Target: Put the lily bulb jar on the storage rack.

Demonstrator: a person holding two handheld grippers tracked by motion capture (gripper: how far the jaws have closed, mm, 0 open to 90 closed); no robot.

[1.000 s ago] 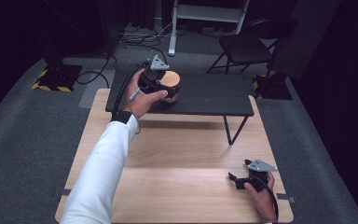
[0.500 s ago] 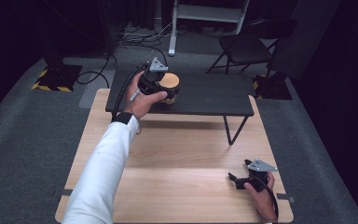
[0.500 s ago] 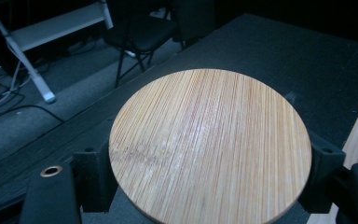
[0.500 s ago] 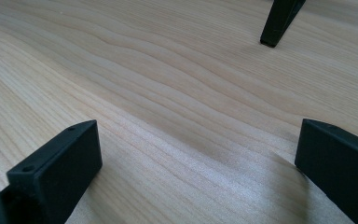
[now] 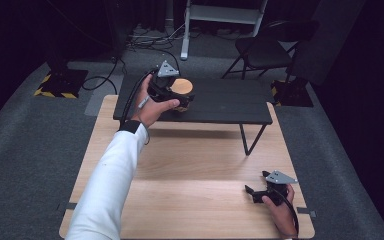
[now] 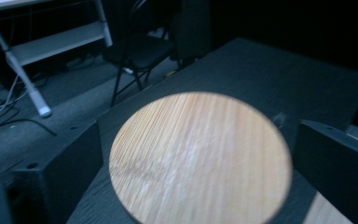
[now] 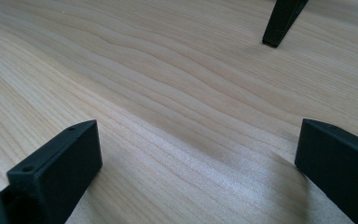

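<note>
A round wooden disc (image 5: 182, 86) lies flat on the raised black shelf (image 5: 225, 102). My left gripper (image 5: 182, 97) reaches over the shelf's left part, and its jaws have just been opening. In the left gripper view the disc (image 6: 200, 158) sits between the two black jaws of the left gripper (image 6: 198, 128), with a narrow gap on each side. My right gripper (image 5: 256, 183) rests on the light wooden table (image 5: 190, 165) at the front right. The right gripper (image 7: 196, 126) is open over bare table (image 7: 168, 70).
The shelf stands on thin black legs (image 5: 247, 137), one of which (image 7: 282, 21) shows ahead of the right gripper. Behind the table are a black chair (image 5: 265, 50), a white metal frame (image 5: 220, 12), floor cables and a yellow-striped base (image 5: 60, 82).
In the high view the left hand stays at the disc on the shelf, almost in the same spot. The right gripper has not moved.
</note>
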